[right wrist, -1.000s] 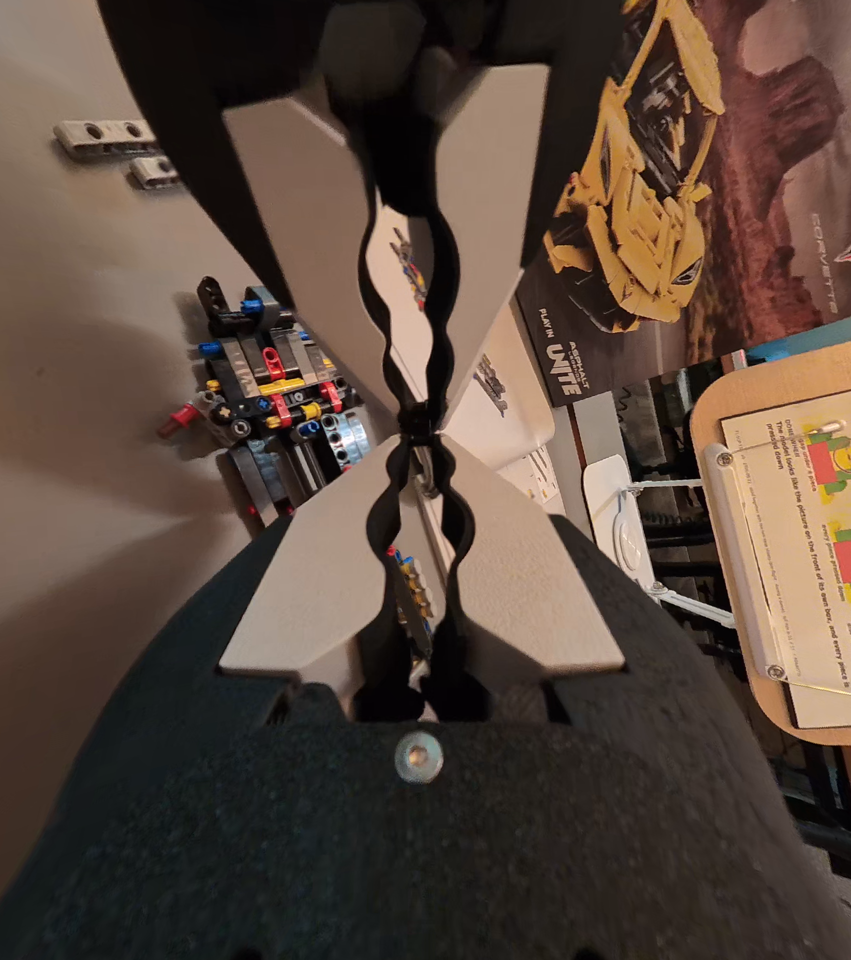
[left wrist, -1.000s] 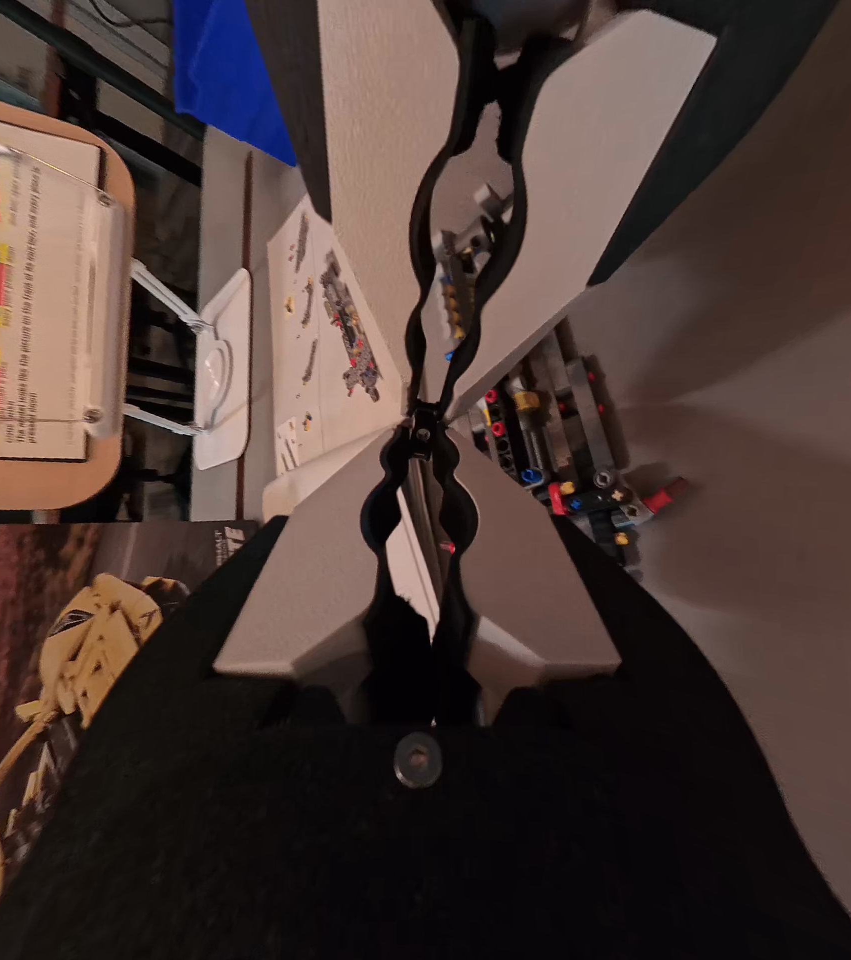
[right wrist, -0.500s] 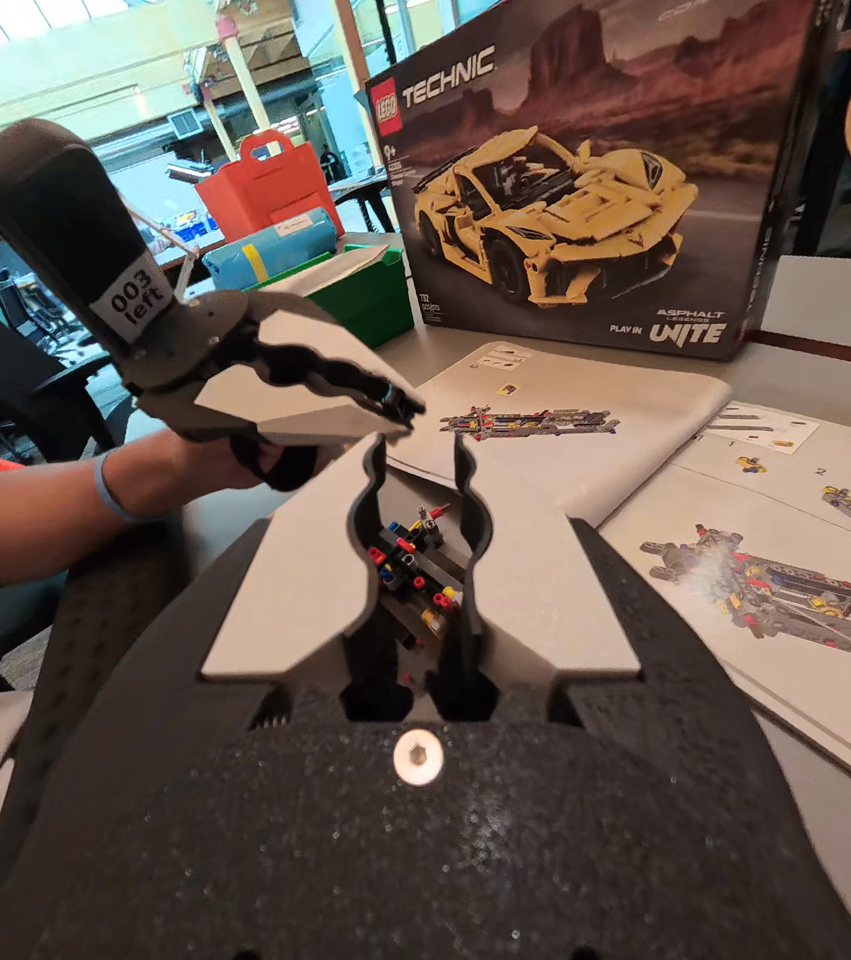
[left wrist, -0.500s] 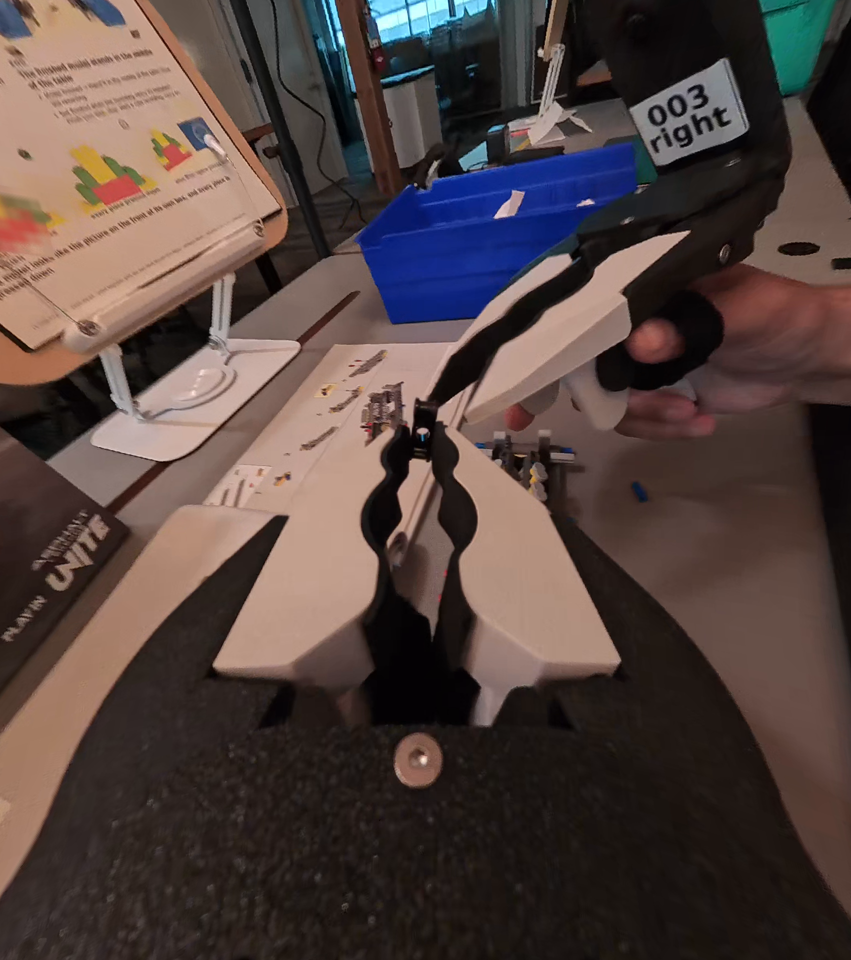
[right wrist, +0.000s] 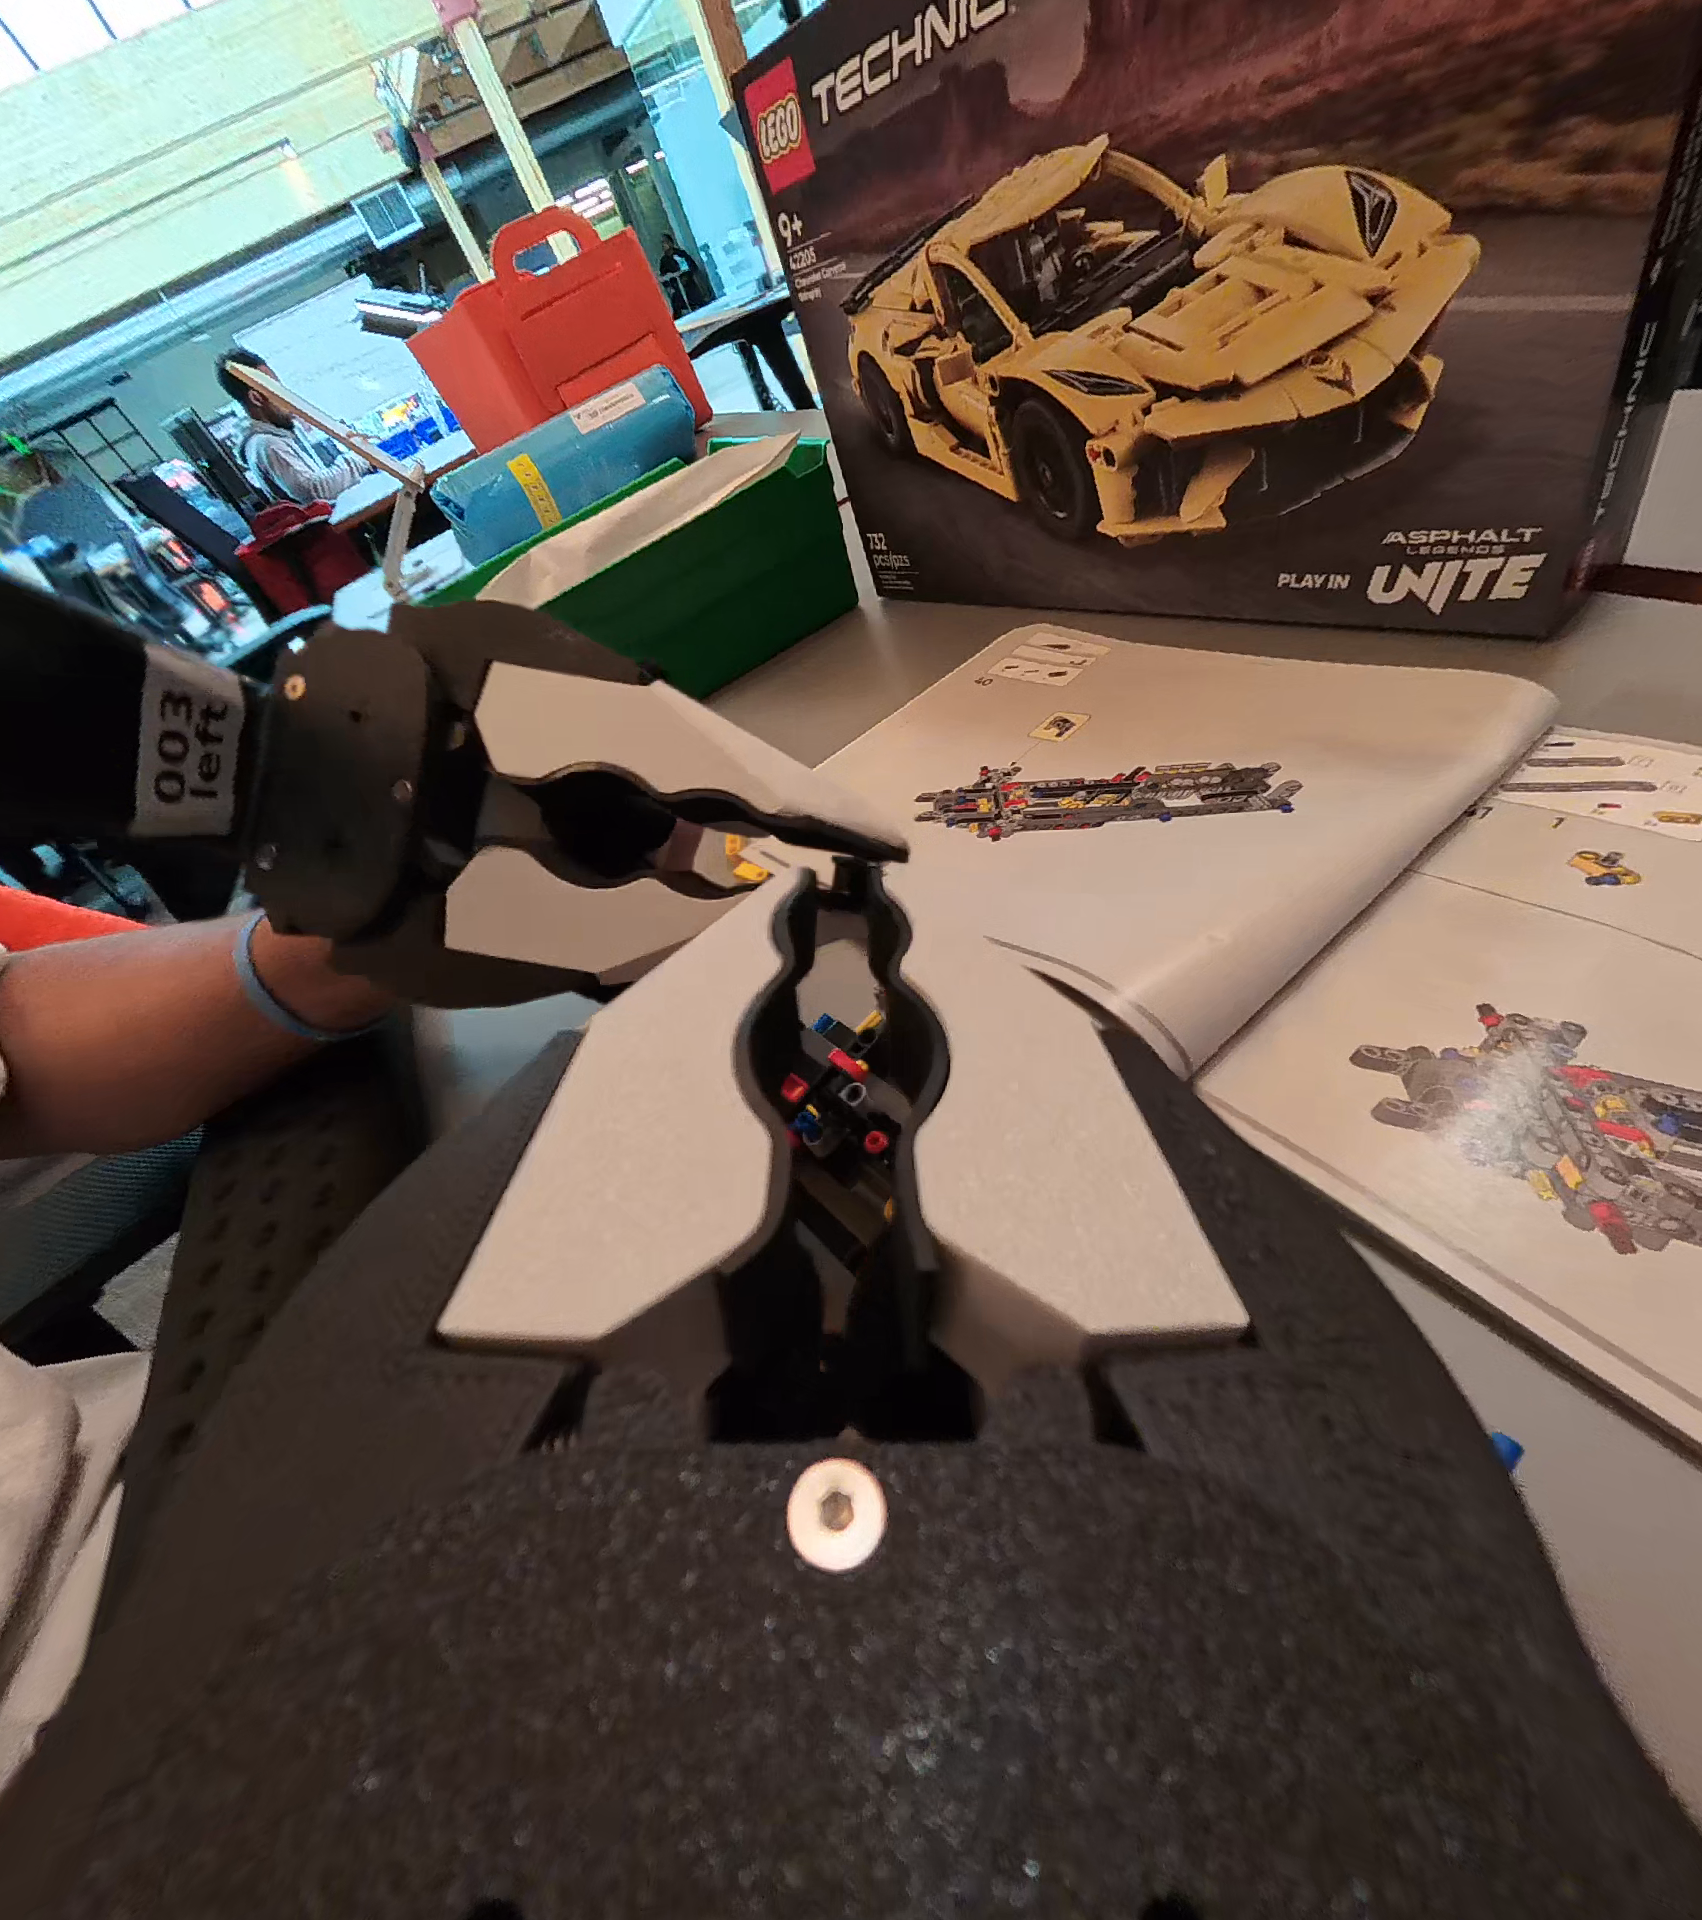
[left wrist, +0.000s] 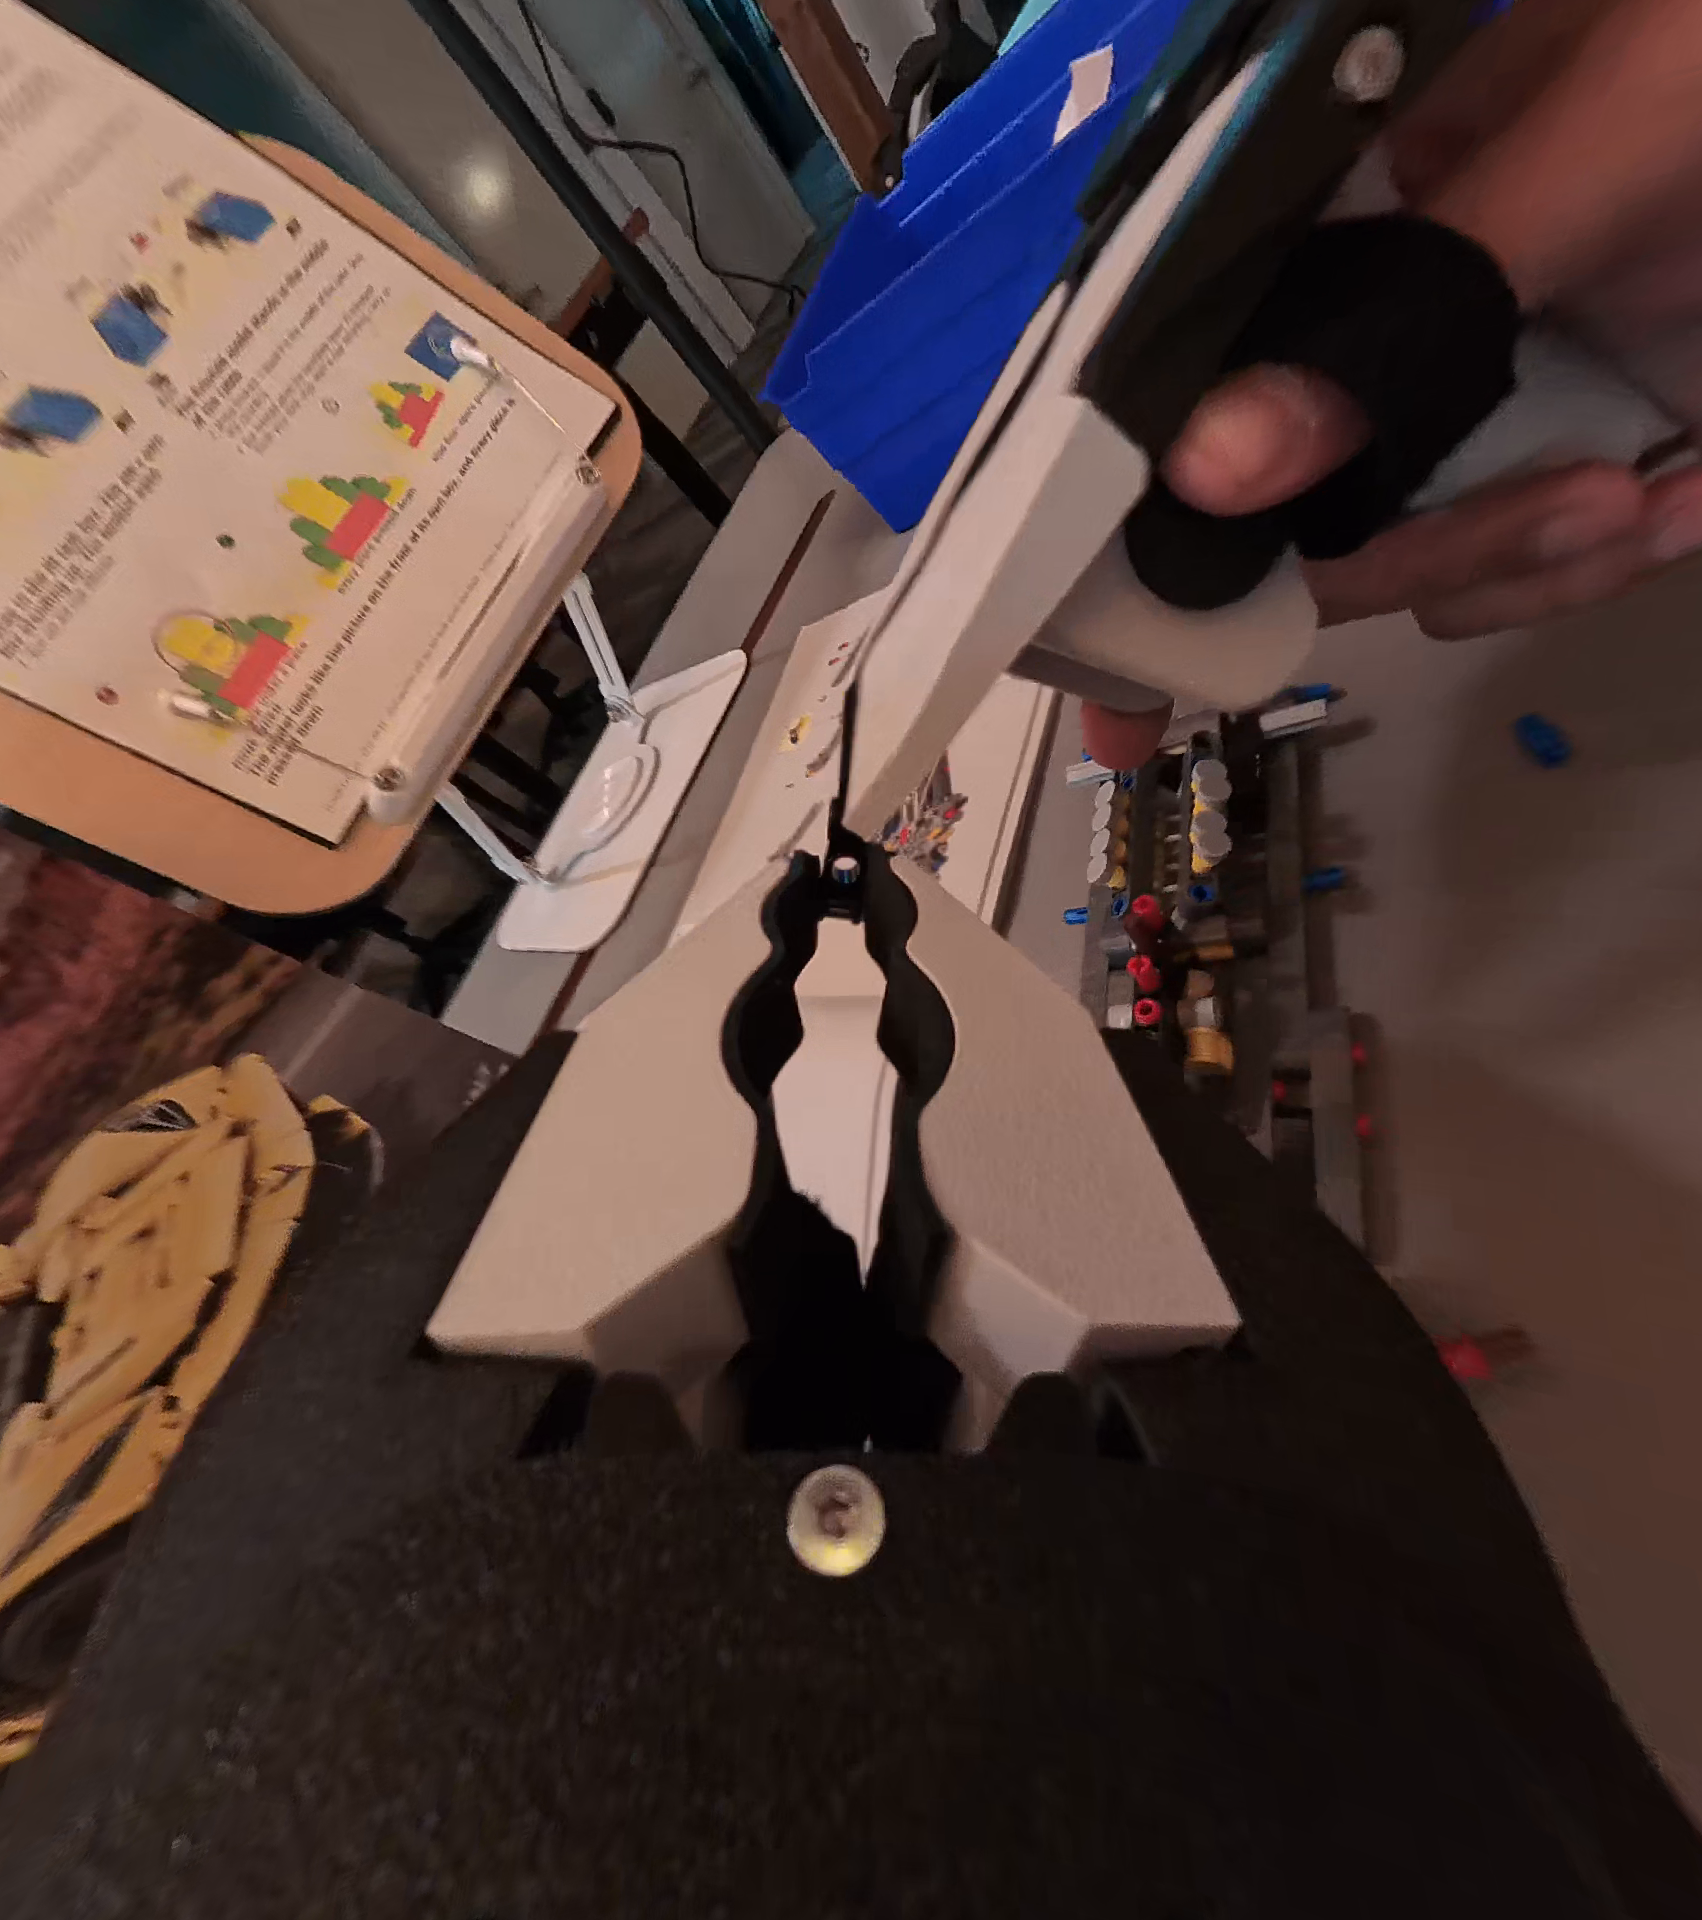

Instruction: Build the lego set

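Right gripper [right wrist: 839, 878] now back at small black piece [left wrist: 842, 878].

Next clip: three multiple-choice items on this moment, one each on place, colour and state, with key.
1. The model lies: A in the blue bin; B on the table beside the booklet; C in the green bin.
2. The car on the box is: A red; B yellow; C white.
3. The left gripper is: A wide open; B out of view; C shut on a small piece.
B, it sits by the open pages; B, the print shows it; C, its tips pinch the piece.
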`<move>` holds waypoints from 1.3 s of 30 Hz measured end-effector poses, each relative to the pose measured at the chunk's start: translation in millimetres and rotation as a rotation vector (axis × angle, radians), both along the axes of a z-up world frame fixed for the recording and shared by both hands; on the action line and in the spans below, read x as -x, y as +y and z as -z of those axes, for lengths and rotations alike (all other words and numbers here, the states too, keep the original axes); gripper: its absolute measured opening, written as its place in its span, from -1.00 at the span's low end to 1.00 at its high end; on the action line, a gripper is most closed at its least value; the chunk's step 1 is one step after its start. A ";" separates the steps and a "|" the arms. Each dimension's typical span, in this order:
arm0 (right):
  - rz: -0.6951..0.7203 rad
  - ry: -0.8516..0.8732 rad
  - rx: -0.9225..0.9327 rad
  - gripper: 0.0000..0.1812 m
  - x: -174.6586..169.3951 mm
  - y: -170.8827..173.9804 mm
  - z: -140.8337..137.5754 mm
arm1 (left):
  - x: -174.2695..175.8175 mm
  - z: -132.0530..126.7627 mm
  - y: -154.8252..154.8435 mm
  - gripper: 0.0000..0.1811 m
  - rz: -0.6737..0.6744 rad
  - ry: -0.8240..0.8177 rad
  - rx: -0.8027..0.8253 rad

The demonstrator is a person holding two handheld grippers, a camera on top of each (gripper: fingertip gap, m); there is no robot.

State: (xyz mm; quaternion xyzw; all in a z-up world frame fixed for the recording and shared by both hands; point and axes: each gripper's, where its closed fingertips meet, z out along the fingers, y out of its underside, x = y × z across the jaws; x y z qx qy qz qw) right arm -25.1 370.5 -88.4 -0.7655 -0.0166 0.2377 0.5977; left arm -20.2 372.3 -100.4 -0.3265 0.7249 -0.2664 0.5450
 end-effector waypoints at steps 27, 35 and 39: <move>-0.042 0.059 0.063 -0.95 1.7 -2.3 6.5 | 8.2 0.7 -5.6 -0.93 0.017 -0.044 -0.268; -0.067 0.101 0.057 -0.94 3.6 -4.4 4.3 | 9.3 0.0 -6.5 -0.93 0.035 -0.039 -0.253; -0.086 0.093 -0.005 -0.89 -0.3 -11.2 -9.4 | 8.6 -7.6 -7.7 -0.93 0.053 -0.016 0.024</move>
